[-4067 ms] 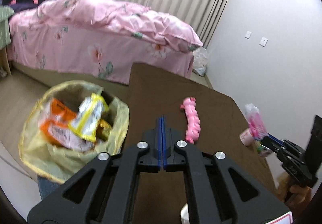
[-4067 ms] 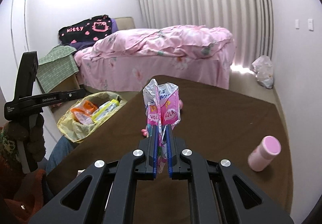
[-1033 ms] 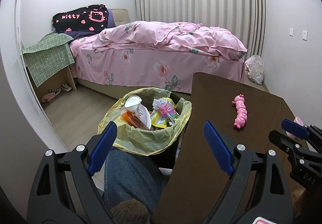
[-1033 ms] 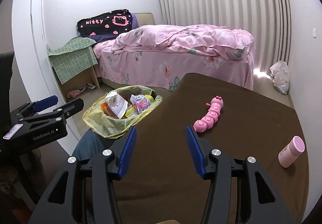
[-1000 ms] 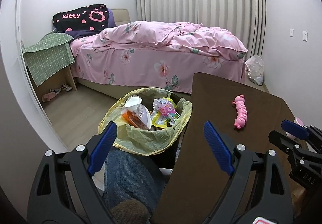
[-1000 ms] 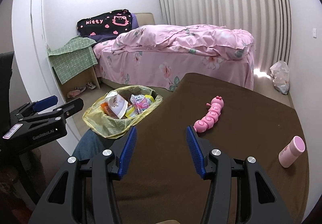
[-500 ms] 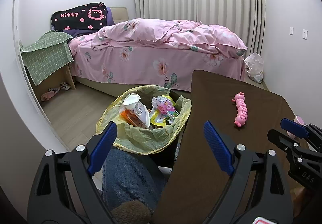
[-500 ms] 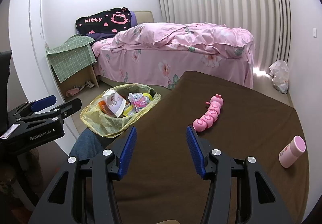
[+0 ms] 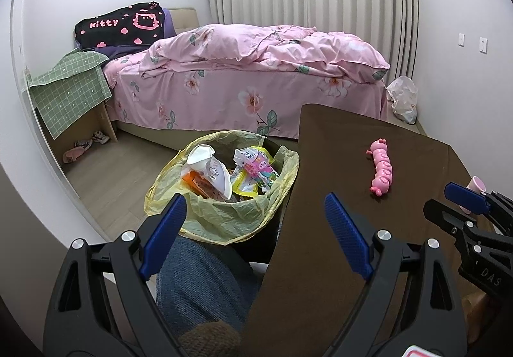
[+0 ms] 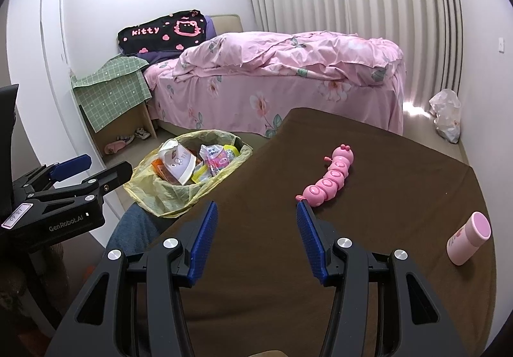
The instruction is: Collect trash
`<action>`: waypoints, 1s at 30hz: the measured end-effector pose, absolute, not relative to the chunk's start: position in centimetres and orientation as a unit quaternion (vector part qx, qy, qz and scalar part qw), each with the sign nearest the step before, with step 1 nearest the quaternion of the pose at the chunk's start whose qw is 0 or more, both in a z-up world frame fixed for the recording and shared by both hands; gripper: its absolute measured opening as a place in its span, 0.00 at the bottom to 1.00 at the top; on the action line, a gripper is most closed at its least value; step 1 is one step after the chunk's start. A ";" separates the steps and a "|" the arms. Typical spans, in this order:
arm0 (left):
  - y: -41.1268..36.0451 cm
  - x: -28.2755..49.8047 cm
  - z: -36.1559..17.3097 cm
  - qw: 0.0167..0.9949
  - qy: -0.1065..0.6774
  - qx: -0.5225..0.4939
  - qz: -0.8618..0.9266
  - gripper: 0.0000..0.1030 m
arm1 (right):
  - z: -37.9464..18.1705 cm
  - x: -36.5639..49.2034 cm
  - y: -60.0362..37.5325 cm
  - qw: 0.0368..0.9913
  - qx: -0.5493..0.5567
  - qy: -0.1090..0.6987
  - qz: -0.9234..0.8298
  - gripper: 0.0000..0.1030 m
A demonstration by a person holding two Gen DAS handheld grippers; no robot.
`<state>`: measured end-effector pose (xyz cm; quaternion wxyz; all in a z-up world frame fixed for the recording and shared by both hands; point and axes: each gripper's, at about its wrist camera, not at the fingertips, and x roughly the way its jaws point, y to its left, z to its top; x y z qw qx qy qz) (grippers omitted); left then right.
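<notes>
A bin lined with a yellow bag (image 9: pixel 205 216) stands left of the brown table (image 9: pixel 336 145) and holds several wrappers, among them a pink HOLA packet (image 9: pixel 253 164) and a white pouch (image 9: pixel 211 174). It also shows in the right wrist view (image 10: pixel 166 193). My left gripper (image 9: pixel 253 228) is open and empty, held back above a knee near the bin. My right gripper (image 10: pixel 255 228) is open and empty above the table's near part.
A pink caterpillar toy (image 10: pixel 330 177) and a pink bottle (image 10: pixel 468 238) lie on the table (image 10: pixel 384 158). A pink bed (image 9: pixel 250 81) stands behind, a white bag (image 9: pixel 402 99) on the floor by the curtain. A jeans-clad knee (image 9: pixel 198 280) is below the bin.
About four seconds ago my right gripper was shut on the pink HOLA packet; that packet now lies in the bin and both grippers stand open. Over the last second, only slight camera drift.
</notes>
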<state>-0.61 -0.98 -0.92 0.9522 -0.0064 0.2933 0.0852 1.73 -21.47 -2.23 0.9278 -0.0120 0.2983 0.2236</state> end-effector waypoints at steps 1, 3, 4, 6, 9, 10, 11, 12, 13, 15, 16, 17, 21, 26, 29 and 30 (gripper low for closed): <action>-1.0 -0.6 -0.9 0.952 0.293 -0.007 0.086 0.81 | -2.2 1.8 -21.5 0.928 -0.011 0.299 0.223 0.47; -1.0 -0.6 -0.9 0.952 0.294 -0.008 0.084 0.81 | -2.2 1.8 -21.6 0.928 -0.011 0.298 0.222 0.47; -1.0 -0.6 -0.9 0.952 0.294 -0.007 0.084 0.81 | -2.2 1.8 -21.7 0.929 -0.011 0.298 0.221 0.47; -1.0 -0.5 -0.9 0.952 0.295 -0.007 0.080 0.81 | -2.2 1.7 -21.8 0.929 -0.011 0.297 0.219 0.47; -1.1 -0.4 -1.0 0.951 0.298 -0.008 0.079 0.81 | -1.9 1.6 -21.9 0.930 -0.010 0.296 0.218 0.47; -1.0 -0.4 -1.0 0.952 0.297 -0.008 0.079 0.81 | -1.8 1.6 -21.8 0.930 -0.010 0.296 0.217 0.47; -1.0 -0.4 -1.0 0.952 0.297 -0.008 0.079 0.81 | -1.8 1.7 -21.8 0.930 -0.010 0.296 0.218 0.47; -1.0 -0.4 -1.0 0.952 0.296 -0.008 0.079 0.81 | -1.8 1.6 -21.9 0.930 -0.009 0.296 0.218 0.47; -1.0 -0.4 -1.0 0.952 0.295 -0.008 0.079 0.81 | -1.8 1.6 -21.9 0.930 -0.010 0.296 0.218 0.47; -1.1 -0.4 -1.1 0.952 0.295 -0.008 0.079 0.81 | -1.8 1.6 -21.9 0.930 -0.012 0.295 0.218 0.47; -1.1 -0.4 -1.1 0.952 0.295 -0.008 0.079 0.81 | -1.8 1.6 -21.8 0.930 -0.012 0.295 0.218 0.47; -1.1 -0.4 -1.2 0.952 0.296 -0.009 0.079 0.81 | -1.8 1.6 -21.8 0.930 -0.011 0.296 0.217 0.47; -1.1 -0.4 -1.2 0.952 0.296 -0.010 0.080 0.81 | -1.8 1.5 -21.8 0.930 -0.011 0.296 0.217 0.47; -1.0 -0.4 -1.2 0.952 0.295 -0.011 0.079 0.81 | -1.8 1.6 -21.8 0.930 -0.011 0.295 0.217 0.47; -1.0 -0.4 -1.2 0.952 0.295 -0.012 0.080 0.81 | -1.8 1.6 -21.8 0.930 -0.011 0.296 0.218 0.47; -1.0 -0.4 -1.2 0.952 0.295 -0.013 0.080 0.81 | -1.8 1.6 -21.8 0.930 -0.012 0.296 0.217 0.47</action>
